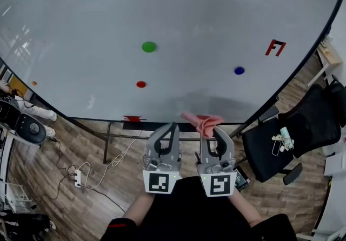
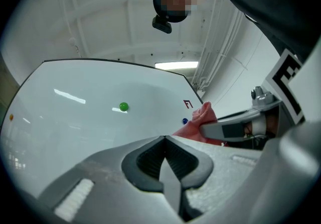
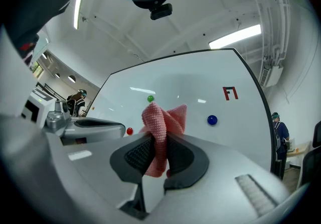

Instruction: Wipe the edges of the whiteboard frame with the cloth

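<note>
A large whiteboard (image 1: pixel 162 13) with a dark frame (image 1: pixel 254 117) fills the upper part of the head view. A pink cloth (image 1: pixel 203 122) is pinched in my right gripper (image 1: pixel 213 133), its free end poking out just below the board's lower edge. From the right gripper view the cloth (image 3: pixel 159 135) is bunched between the dark pads, with the board (image 3: pixel 185 87) beyond. My left gripper (image 1: pixel 172 129) sits beside the right one, jaws closed together on nothing. In the left gripper view the cloth (image 2: pixel 200 119) and the right gripper show at the right.
Green (image 1: pixel 148 47), red (image 1: pixel 141 84) and blue (image 1: pixel 239 71) magnets and a red mark (image 1: pixel 275 48) sit on the board. A black office chair (image 1: pixel 292 137) stands at the right. Cables and a power strip (image 1: pixel 78 176) lie on the wooden floor at the left.
</note>
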A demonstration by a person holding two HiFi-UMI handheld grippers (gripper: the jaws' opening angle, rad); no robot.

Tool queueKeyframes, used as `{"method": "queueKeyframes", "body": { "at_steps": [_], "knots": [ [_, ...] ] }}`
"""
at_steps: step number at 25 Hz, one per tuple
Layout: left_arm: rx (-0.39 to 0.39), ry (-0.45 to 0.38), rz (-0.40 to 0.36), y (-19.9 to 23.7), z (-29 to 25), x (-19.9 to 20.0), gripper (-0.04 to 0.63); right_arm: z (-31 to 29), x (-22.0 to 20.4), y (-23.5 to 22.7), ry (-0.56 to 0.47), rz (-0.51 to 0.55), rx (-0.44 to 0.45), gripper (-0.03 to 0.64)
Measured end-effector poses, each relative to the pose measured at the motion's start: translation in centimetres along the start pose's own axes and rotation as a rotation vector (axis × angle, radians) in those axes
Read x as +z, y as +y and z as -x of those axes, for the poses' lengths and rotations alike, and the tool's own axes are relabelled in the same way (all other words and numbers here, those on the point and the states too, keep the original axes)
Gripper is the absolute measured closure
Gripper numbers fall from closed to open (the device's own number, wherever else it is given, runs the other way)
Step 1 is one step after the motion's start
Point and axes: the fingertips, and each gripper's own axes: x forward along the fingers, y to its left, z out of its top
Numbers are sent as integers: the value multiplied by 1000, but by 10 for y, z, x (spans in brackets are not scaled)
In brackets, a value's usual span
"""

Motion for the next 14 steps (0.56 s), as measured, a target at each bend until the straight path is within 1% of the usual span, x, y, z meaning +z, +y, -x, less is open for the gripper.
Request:
{"method": "queueKeyframes", "body": {
  "at_steps": [10, 14],
  "knots": [
    [-7, 9, 6, -1, 1, -4, 598, 0, -4, 4, 12, 15, 7, 568],
    [-7, -1, 0, -2, 1, -5, 598, 0, -6, 3, 14, 13, 1, 568]
  ]
}}
